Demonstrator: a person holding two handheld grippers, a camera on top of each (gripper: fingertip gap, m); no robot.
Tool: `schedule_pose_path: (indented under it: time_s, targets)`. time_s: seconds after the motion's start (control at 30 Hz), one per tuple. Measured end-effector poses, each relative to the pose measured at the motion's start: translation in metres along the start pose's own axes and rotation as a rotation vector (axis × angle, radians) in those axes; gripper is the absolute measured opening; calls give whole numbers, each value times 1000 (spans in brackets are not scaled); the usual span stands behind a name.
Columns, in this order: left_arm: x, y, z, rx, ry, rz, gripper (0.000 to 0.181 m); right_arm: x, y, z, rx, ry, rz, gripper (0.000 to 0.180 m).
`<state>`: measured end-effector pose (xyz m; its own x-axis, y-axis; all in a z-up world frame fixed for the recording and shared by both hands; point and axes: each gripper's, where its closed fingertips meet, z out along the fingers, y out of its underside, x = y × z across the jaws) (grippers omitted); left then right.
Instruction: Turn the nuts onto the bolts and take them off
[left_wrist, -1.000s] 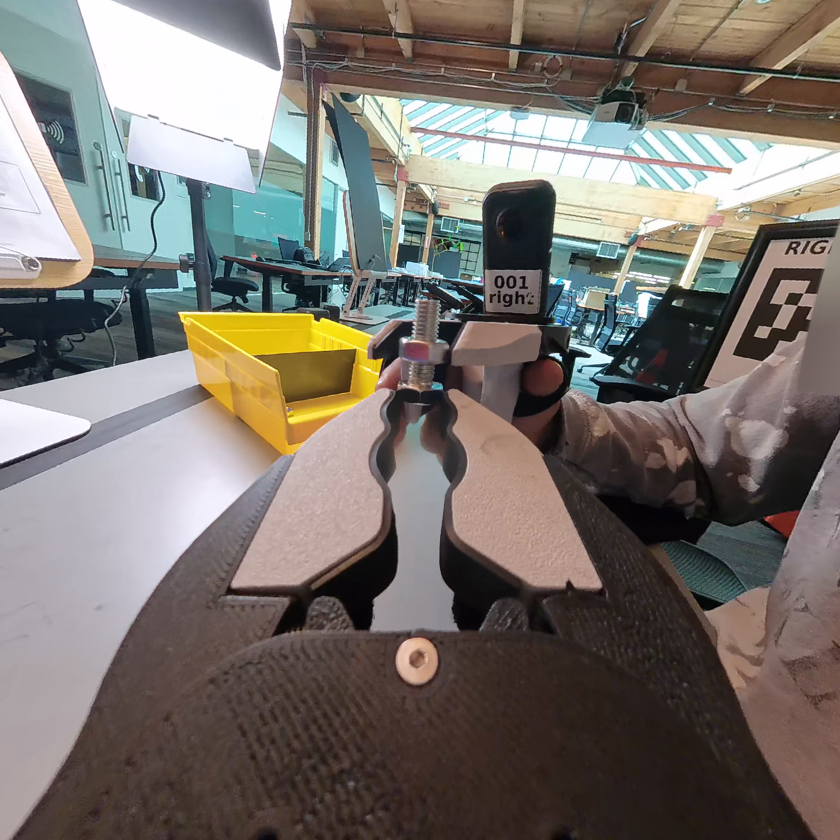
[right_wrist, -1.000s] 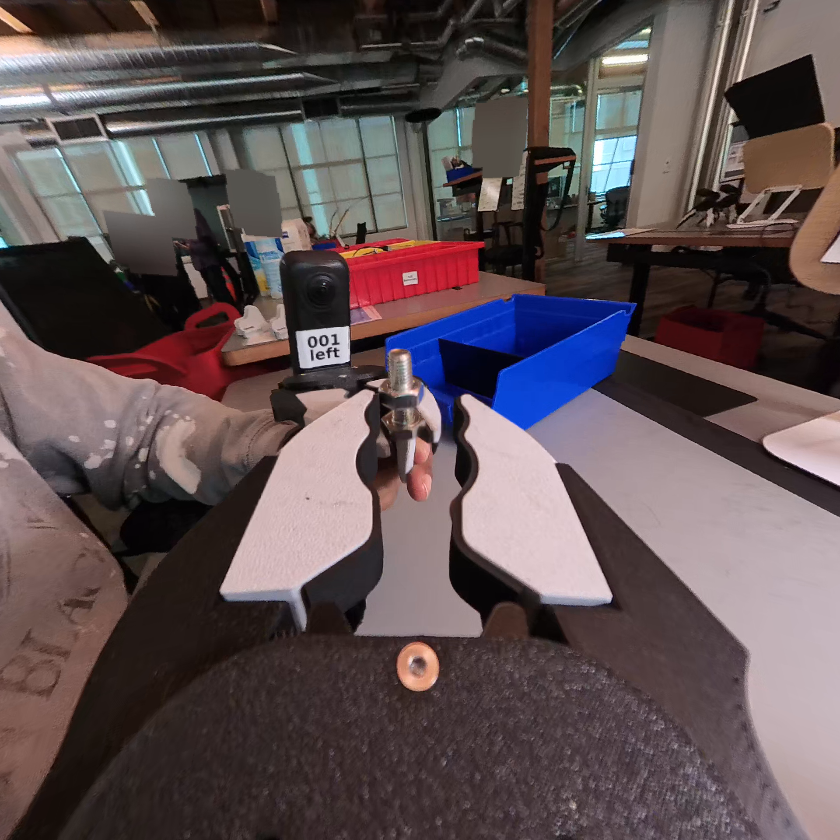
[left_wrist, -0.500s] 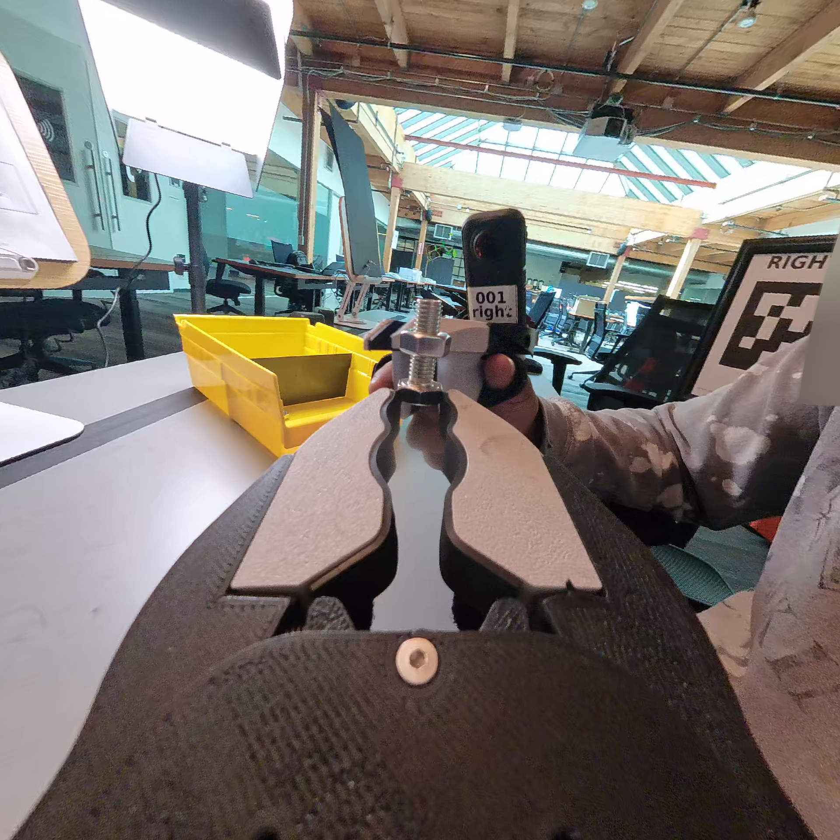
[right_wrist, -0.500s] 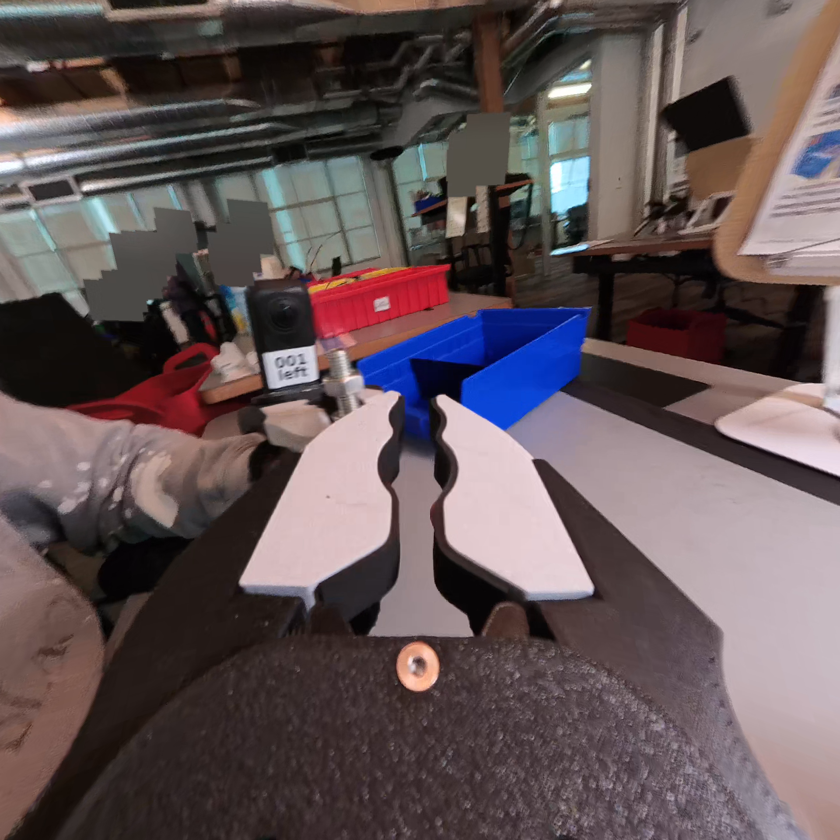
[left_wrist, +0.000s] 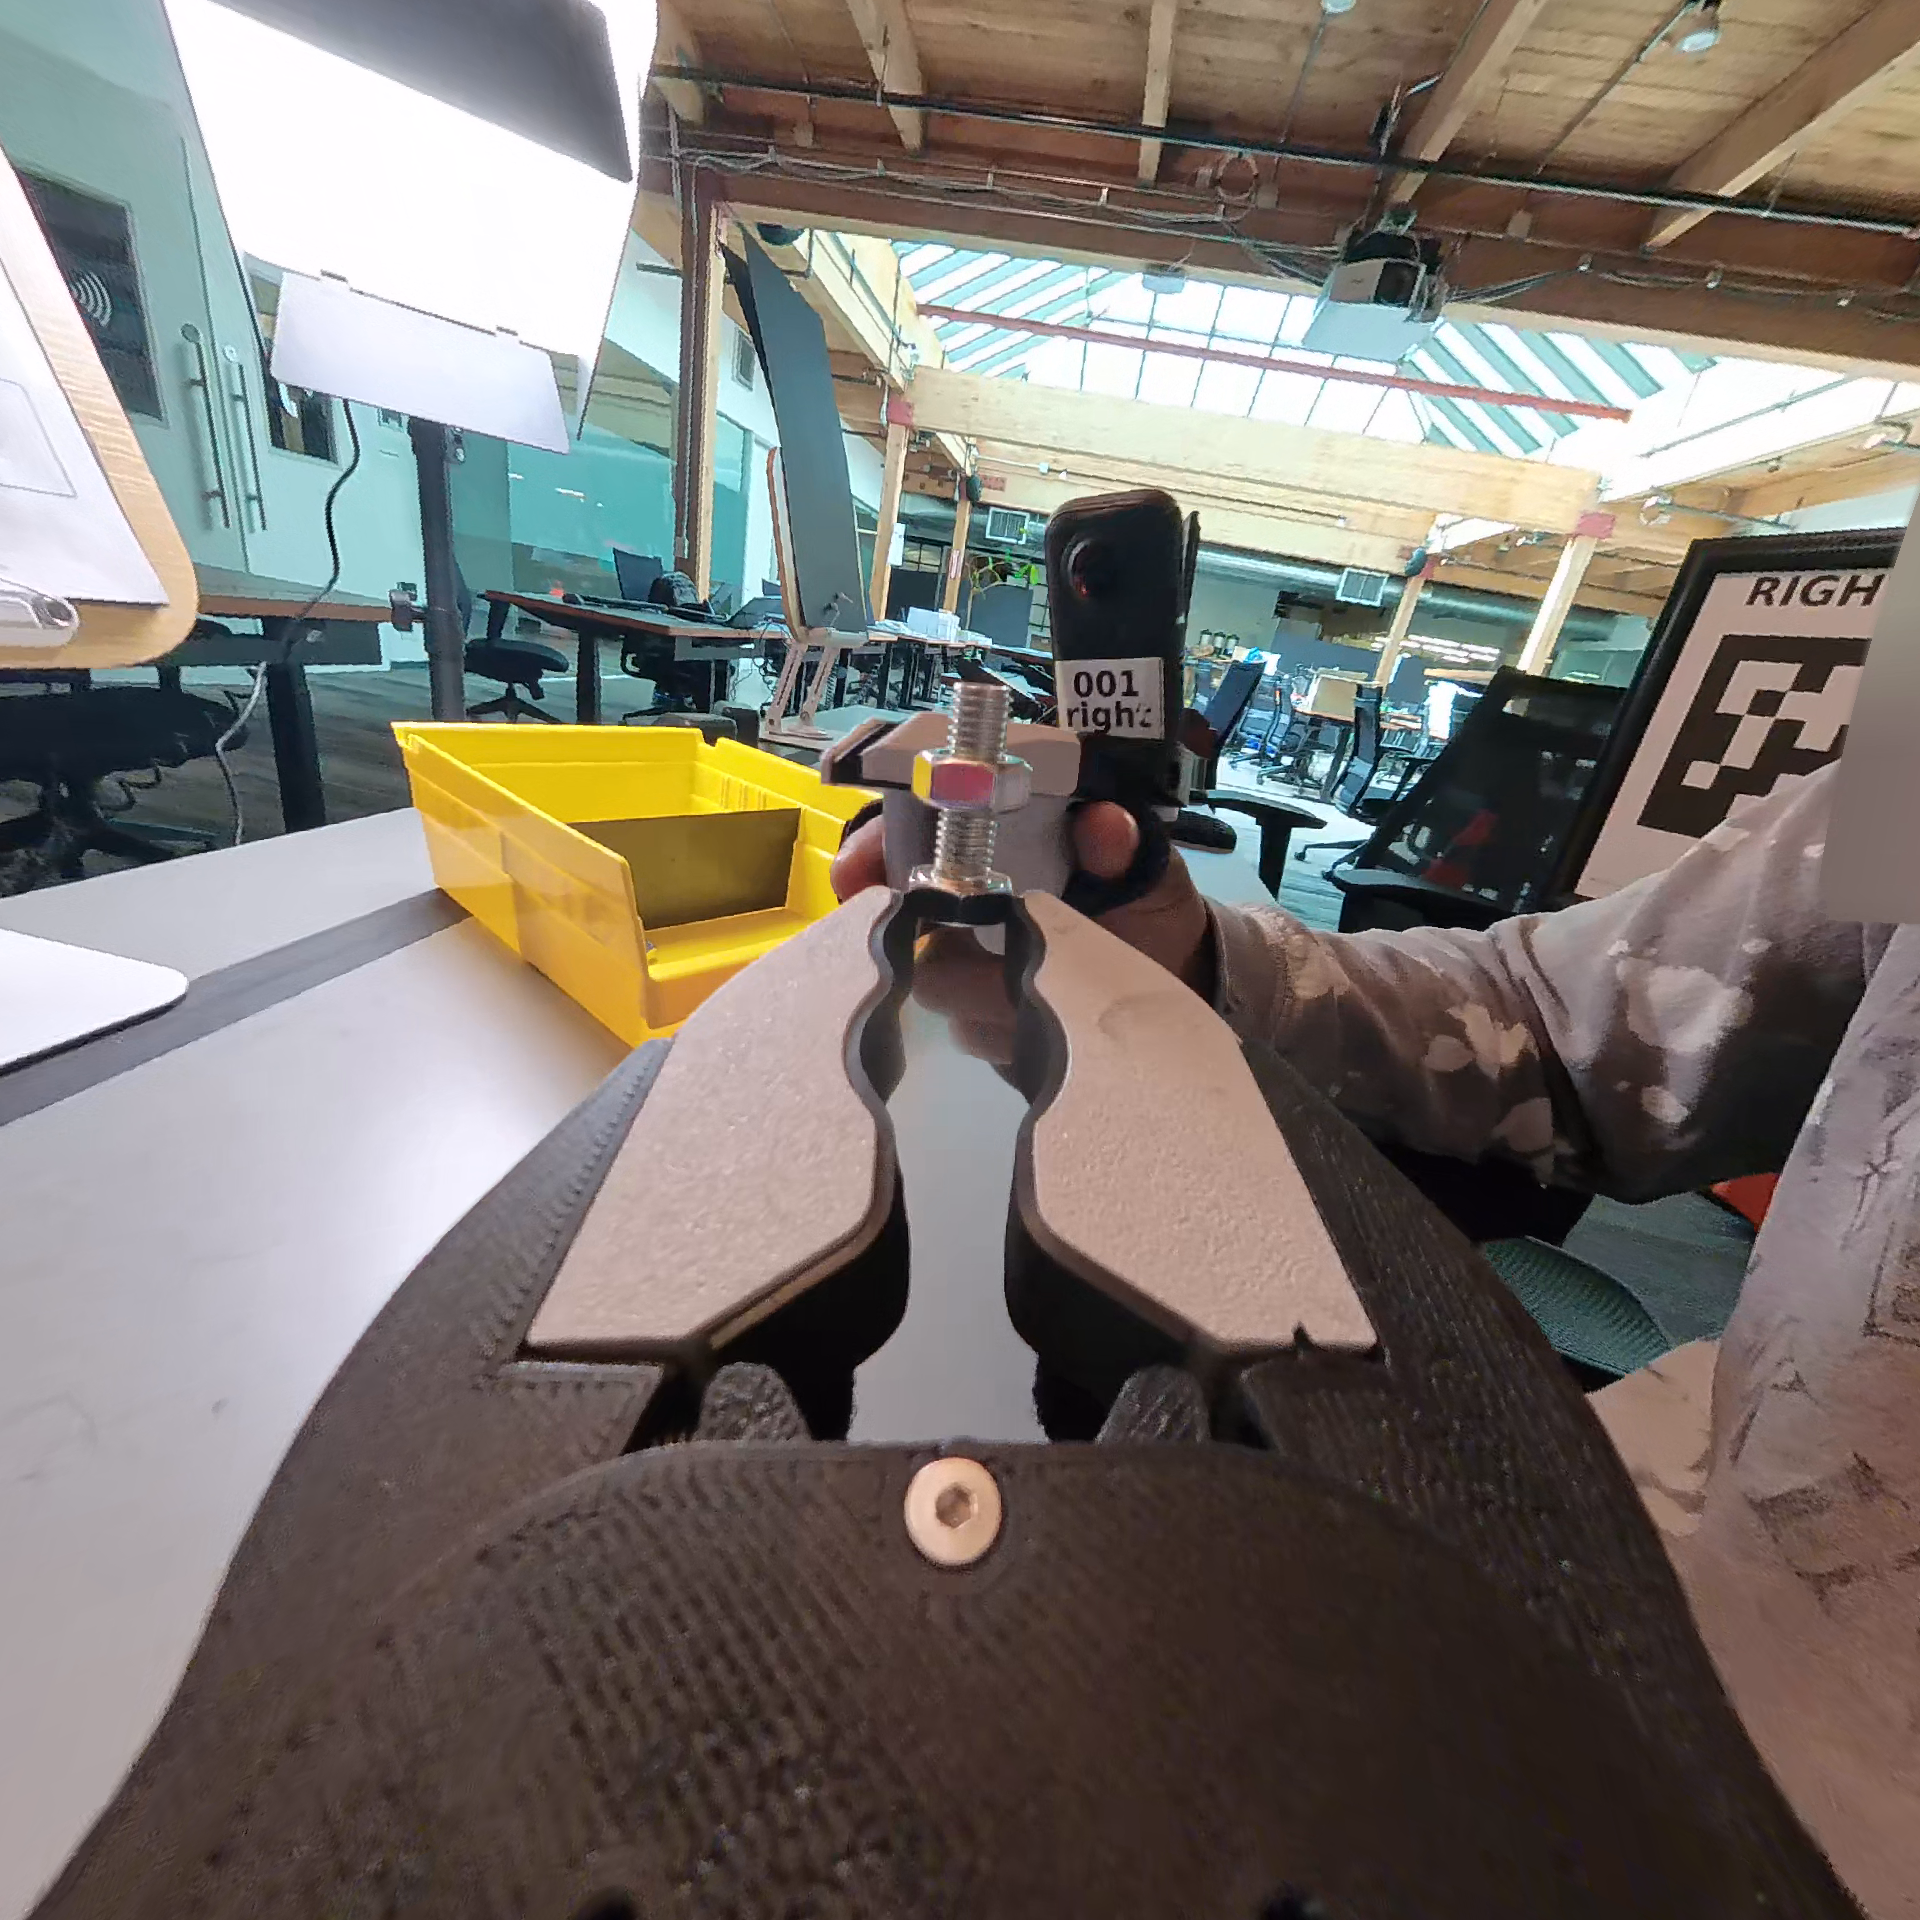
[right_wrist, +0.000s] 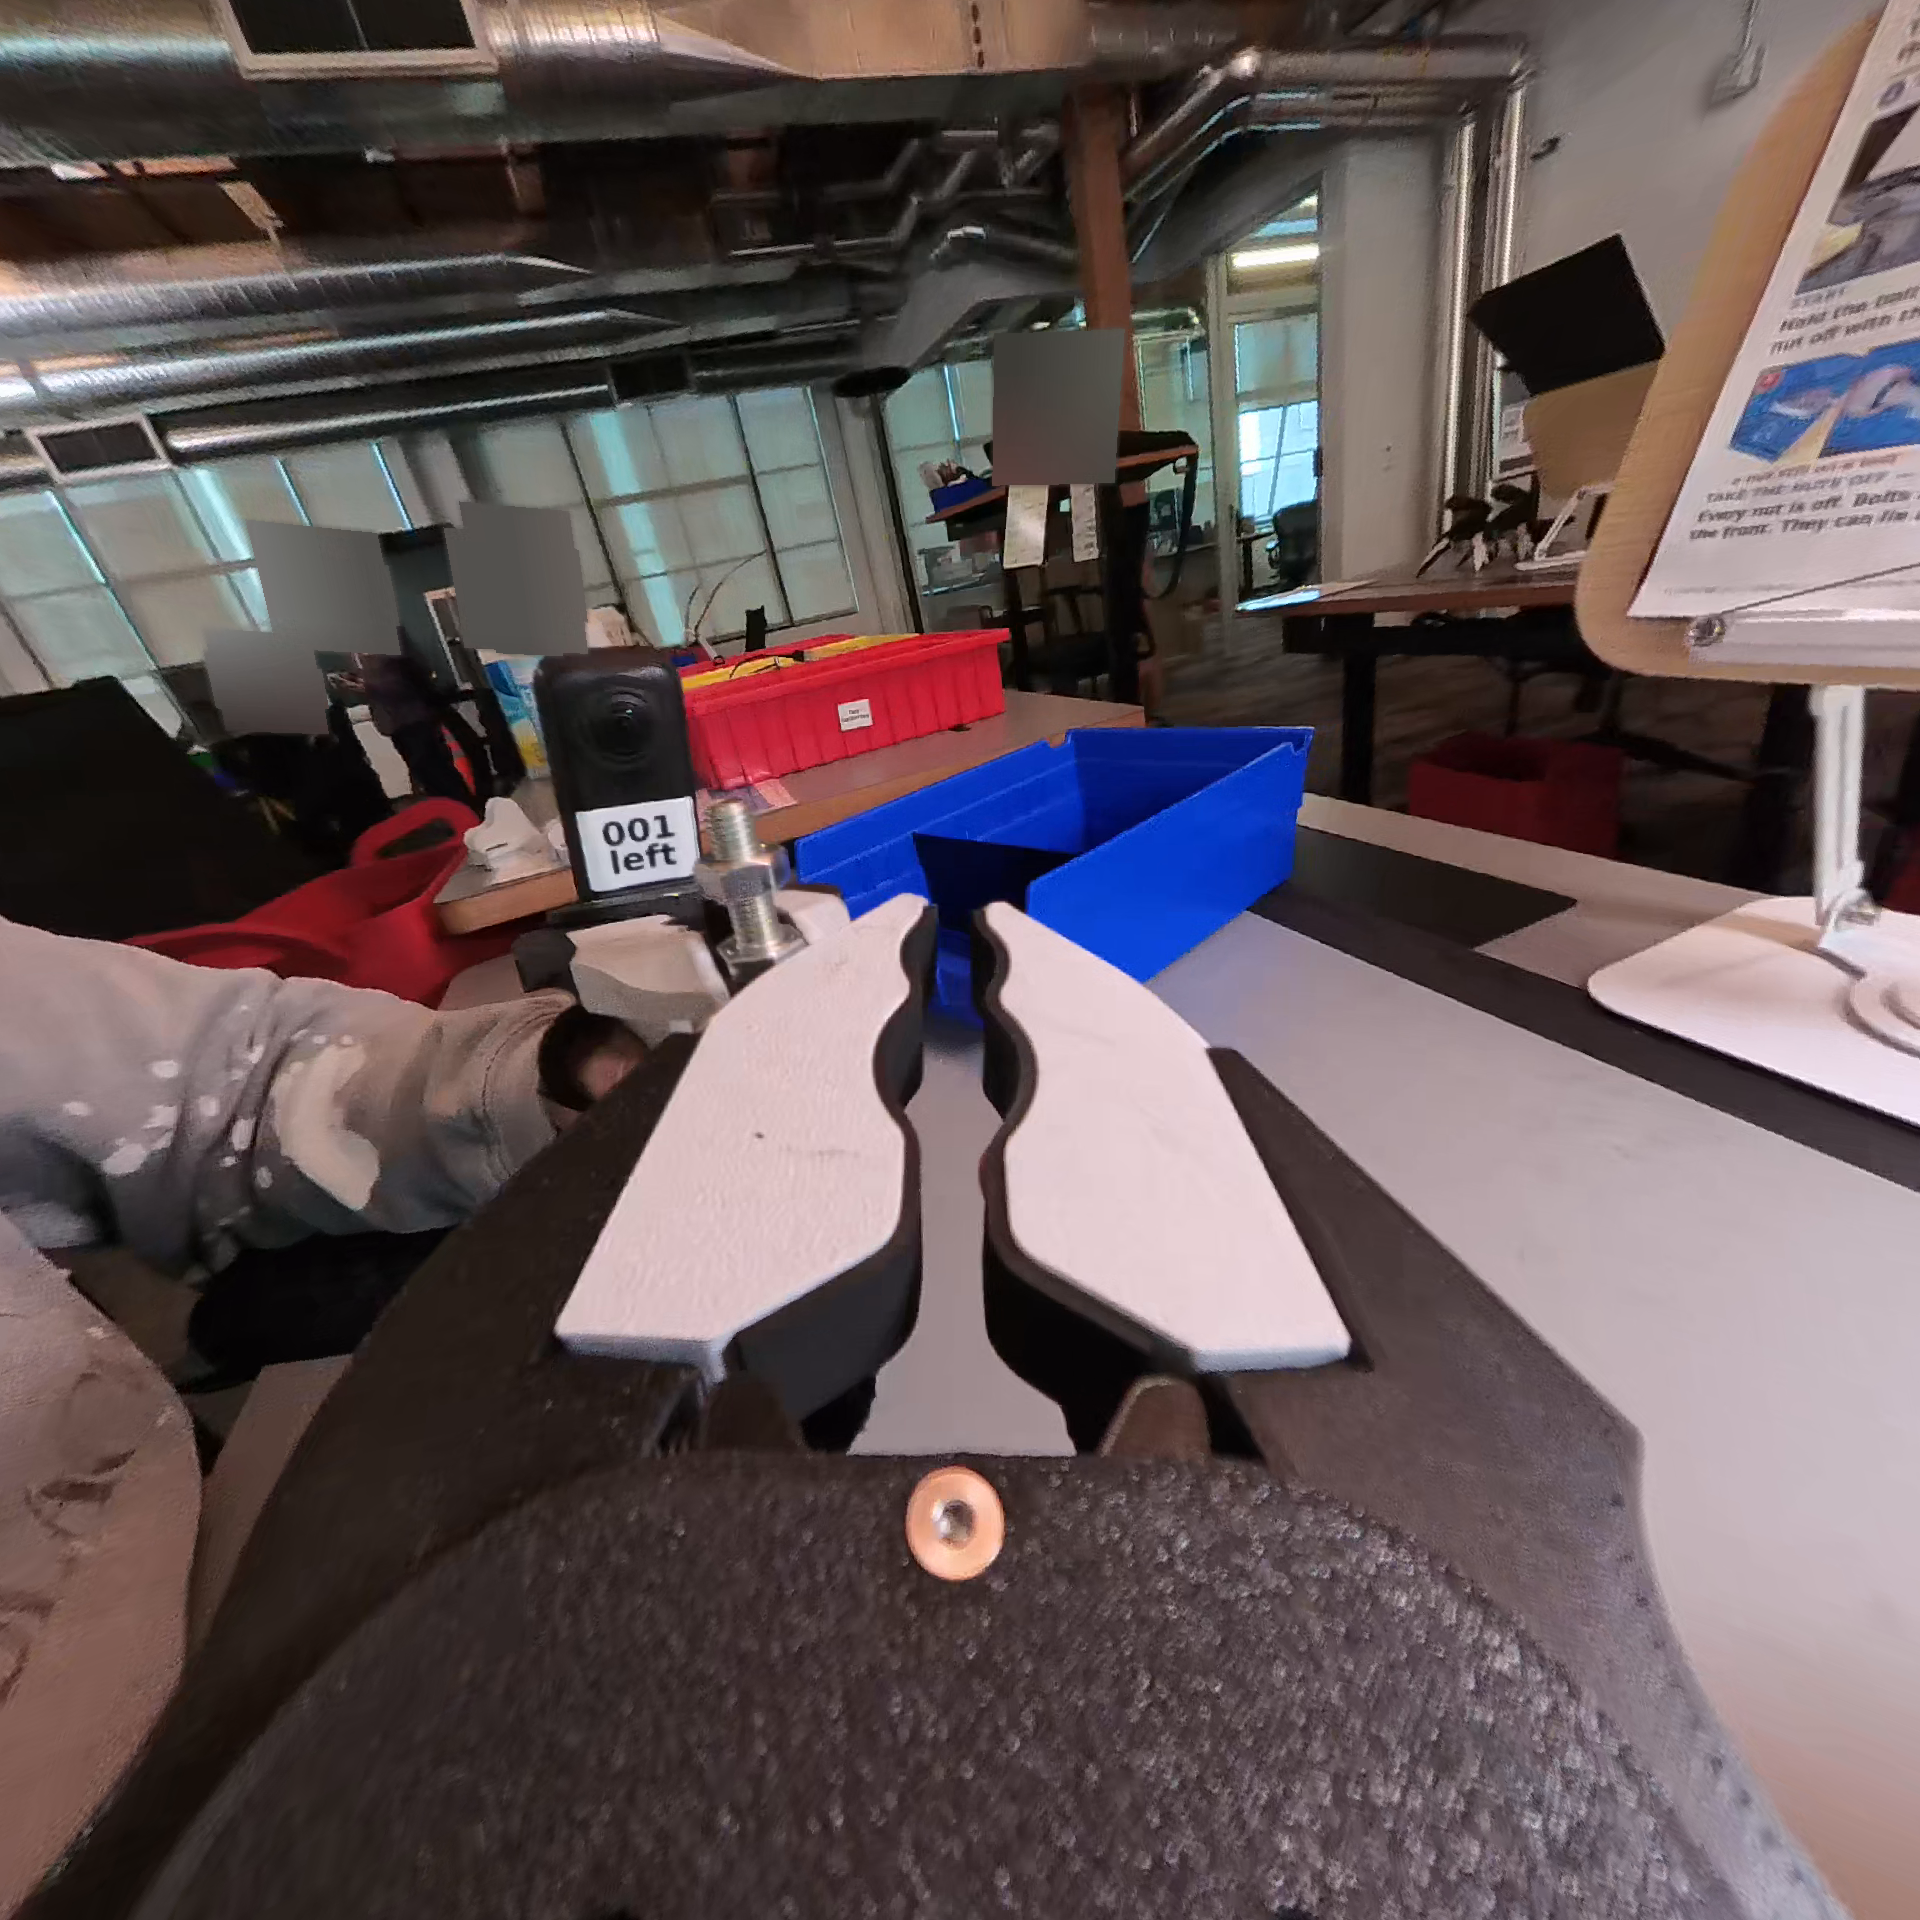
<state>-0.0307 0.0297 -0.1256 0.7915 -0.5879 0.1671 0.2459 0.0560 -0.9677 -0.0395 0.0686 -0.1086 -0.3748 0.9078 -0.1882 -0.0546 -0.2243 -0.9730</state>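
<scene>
Left wrist view showed the left gripper (left_wrist: 961, 914) nearest, its two pale fingers (left_wrist: 748, 1132) drawn in at the tips and clamped on the head of a bolt (left_wrist: 968, 805). That bolt stood upright above the fingertips, and a nut (left_wrist: 971, 781) sat partway up its thread, with bare thread showing above and below it. Just behind the bolt was the right gripper (left_wrist: 971, 774) seen from the front, a hand (left_wrist: 1101, 883) wrapped round its handle and a black camera (left_wrist: 1117, 613) standing on top. From here I could not tell whether its fingertips touched the nut. To the left lay the grey desk (left_wrist: 229, 1195), and farther back on it a yellow bin (left_wrist: 582, 831) with its open front turned this way. Right wrist view showed the right gripper (right_wrist: 951, 920) with a narrow gap between its tips and nothing held in it. Just left of its left finger, the bolt (right_wrist: 748, 883) stood upright in the left gripper (right_wrist: 764, 951), the nut (right_wrist: 740, 871) on its thread, both apart from the right gripper's tips. A patterned sleeve (right_wrist: 260, 1091) reached in from the left edge. Beyond the fingertips a blue bin (right_wrist: 1174, 842) rested on the desk (right_wrist: 1507, 1247), and a white stand base (right_wrist: 1756, 1008) sat near the right edge. Farthest back, a red bin (right_wrist: 852, 707) stood on another table.
</scene>
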Motion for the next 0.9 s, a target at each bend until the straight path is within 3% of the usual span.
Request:
schedule_pose_path:
  time_s: [0.23,0.33,0.4,0.7,0.77,0.83,0.9]
  targets:
    - [-3,11,3,-38,-12,-15,18,-36,10,15,-56,-102,-44,31]
    - [0,10,4,-33,-9,-13,18,-30,10,13,-55,-97,-28,29]
    - [-1,4,0,0,8,-25,18,-13,4,7,-25,-26,-2,11]
    - [0,6,3,-15,4,-14,18,-35,6,15,-42,-97,-24,32]
    - [1,6,3,-10,1,-13,18,-30,5,14,-40,-84,-22,31]
    - [1,2,0,9,16,-25,18,-15,0,9,-11,-14,-8,12]
    - [0,0,0,9,4,-4,18,-10,-4,5,5,-3,-5,12]
